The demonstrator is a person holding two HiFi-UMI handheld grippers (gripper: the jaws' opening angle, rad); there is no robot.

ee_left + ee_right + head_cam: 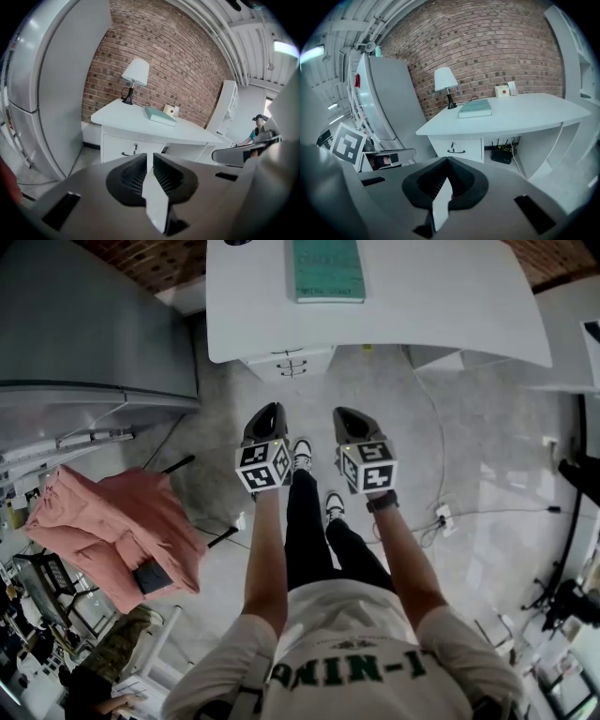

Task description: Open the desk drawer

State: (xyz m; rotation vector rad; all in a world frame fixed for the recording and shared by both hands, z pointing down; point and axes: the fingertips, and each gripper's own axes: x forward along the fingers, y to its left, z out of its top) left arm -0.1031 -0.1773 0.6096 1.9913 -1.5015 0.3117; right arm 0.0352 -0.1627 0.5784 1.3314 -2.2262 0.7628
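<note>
Closest in, both grippers hung empty in front of the person's shoes: the left gripper (267,418) had its jaws barely parted with nothing in the slit, and the right gripper (352,420) had its jaws pressed together on nothing. Neither claw was spread wide enough to take a handle, so reaching in like this would probably only knock the tips against the drawer front. Beyond them, across a stretch of bare floor and well apart from both grippers, the desk drawer (457,149) sat fully closed under the left end of the white desk (450,296), its slim dark handle (456,151) just below a small lock (453,145). If that lock were engaged, a hard pull could drag the whole desk instead of the drawer. Farther back, that jolt might slide the teal book (327,268) or tip the table lamp (136,75).
</note>
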